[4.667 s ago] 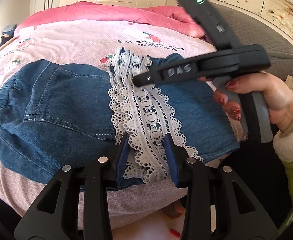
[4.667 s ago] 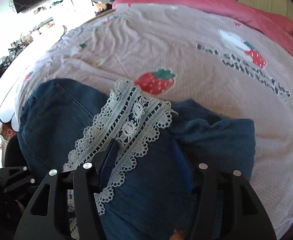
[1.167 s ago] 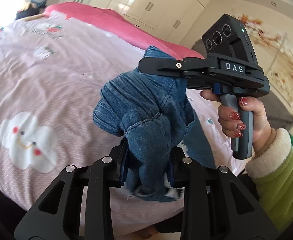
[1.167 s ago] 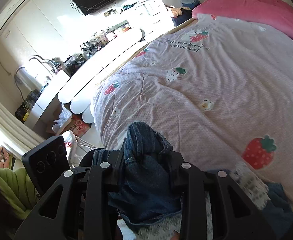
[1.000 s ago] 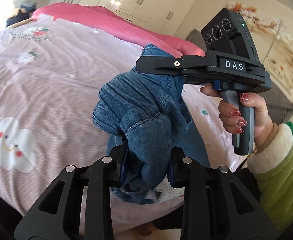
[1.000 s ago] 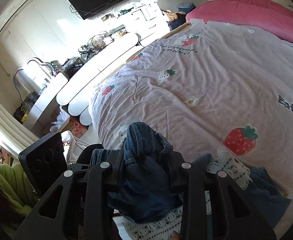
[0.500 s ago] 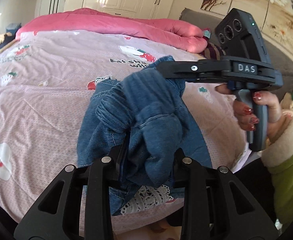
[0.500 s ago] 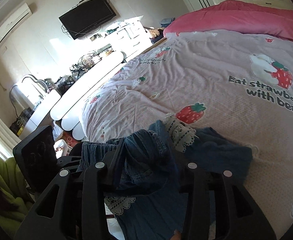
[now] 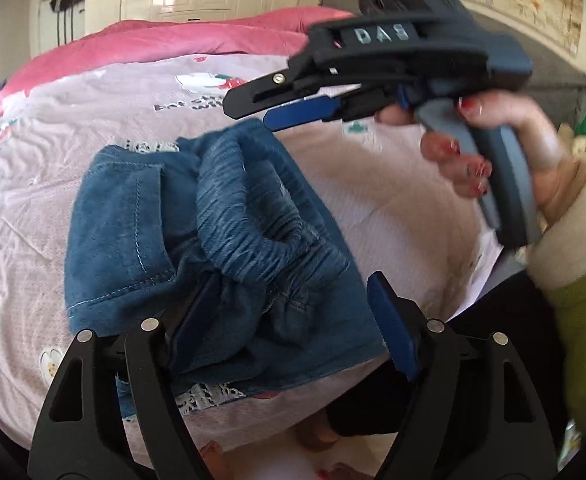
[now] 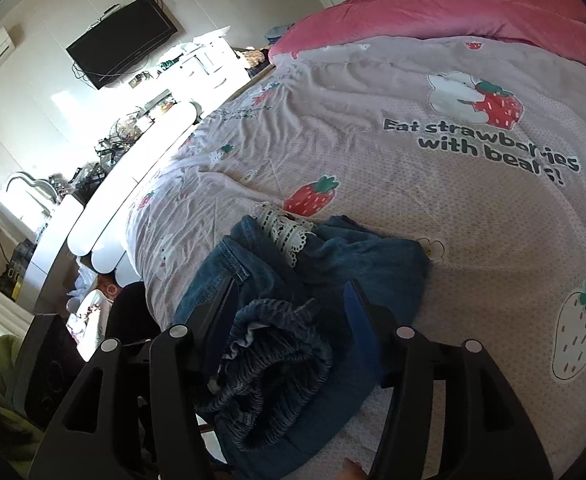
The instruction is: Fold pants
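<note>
pants (image 9: 221, 248) at bed edge (image 9: 253, 412), room beyond

blue denim pants (image 9: 229, 216) w/ white lace trim (image 10: 287, 230), pink strawberry-print bedsheet (image 10: 373, 152), black tv (image 10: 123, 44)

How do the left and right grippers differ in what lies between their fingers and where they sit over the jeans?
The left gripper straddles the jeans' gathered waistband near the bed edge. In that view the right gripper hangs clear above the jeans' far end, though its own camera shows bunched denim between its fingers. Shared: both jaws are opening, neither pinching cloth.
</note>
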{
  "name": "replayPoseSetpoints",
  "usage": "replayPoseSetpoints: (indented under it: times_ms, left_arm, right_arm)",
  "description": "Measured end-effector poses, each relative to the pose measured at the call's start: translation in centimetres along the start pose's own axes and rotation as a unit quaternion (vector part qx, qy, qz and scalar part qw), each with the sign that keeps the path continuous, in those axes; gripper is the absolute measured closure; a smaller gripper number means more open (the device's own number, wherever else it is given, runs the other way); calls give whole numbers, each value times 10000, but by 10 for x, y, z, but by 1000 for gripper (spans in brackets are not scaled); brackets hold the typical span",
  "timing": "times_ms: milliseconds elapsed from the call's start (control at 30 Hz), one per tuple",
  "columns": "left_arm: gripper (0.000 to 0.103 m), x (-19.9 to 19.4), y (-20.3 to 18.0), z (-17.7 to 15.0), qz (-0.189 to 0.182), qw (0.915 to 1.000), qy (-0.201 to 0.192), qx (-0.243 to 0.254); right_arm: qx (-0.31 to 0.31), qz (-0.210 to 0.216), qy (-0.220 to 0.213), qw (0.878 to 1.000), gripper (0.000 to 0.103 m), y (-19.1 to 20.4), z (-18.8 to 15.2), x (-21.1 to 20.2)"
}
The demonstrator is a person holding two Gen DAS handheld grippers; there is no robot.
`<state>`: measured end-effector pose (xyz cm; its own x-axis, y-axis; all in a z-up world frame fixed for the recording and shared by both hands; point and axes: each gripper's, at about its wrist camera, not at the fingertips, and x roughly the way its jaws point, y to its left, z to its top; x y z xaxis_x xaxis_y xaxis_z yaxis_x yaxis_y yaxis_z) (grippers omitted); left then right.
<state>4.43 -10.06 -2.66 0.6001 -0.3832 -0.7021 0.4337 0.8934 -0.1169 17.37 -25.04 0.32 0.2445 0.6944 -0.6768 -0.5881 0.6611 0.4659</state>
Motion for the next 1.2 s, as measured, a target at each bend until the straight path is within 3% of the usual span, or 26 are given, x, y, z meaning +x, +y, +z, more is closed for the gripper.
replayPoseSetpoints:
  times_ms: [200,333,433,500,667,867,967,1033,1067,1100,1200]
  left_arm:
    - [34,-21,22,7,-443,9985,-24,-306]
    - [22,-60,59,16,-546,9961,-272,-634]
    - [16,-75,88,28,-253,9957,-467,-753]
    - [16,-78,115,40,105,9945,-501,-913]
    - [15,-67,159,65,390,9937,-179,-1034]
    - [16,-37,153,74,143,9975,87,-686]
    - [28,-16,146,77,42,9980,253,-582]
    - [52,-5,143,78,-170,9979,382,-497]
    - [56,1,141,77,-221,9976,461,-465]
    - [63,6,142,75,-239,9972,508,-489]
    - [68,9,143,71,-206,9976,445,-483]
  right_arm:
    - [90,-141,-29,9999,42,-4,0,-2]
    - [206,-190,-304,9991,36,-4,0,-17]
    - [55,-457,-619,9970,28,8,-2,-34]
    - [-76,-410,-804,9959,26,17,-7,-44]
    - [-542,-621,-1067,9909,20,59,-33,-55]
    - [-1715,-668,-849,9792,19,132,-73,-35]
    - [-2459,-655,-659,9648,19,165,-88,-16]
    - [-2862,-760,-454,9541,22,177,-92,0]
    - [-3033,-805,-252,9492,24,180,-94,11]
    - [-3117,-864,-113,9462,33,182,-94,19]
    - [-3302,-1001,213,9384,42,182,-96,40]
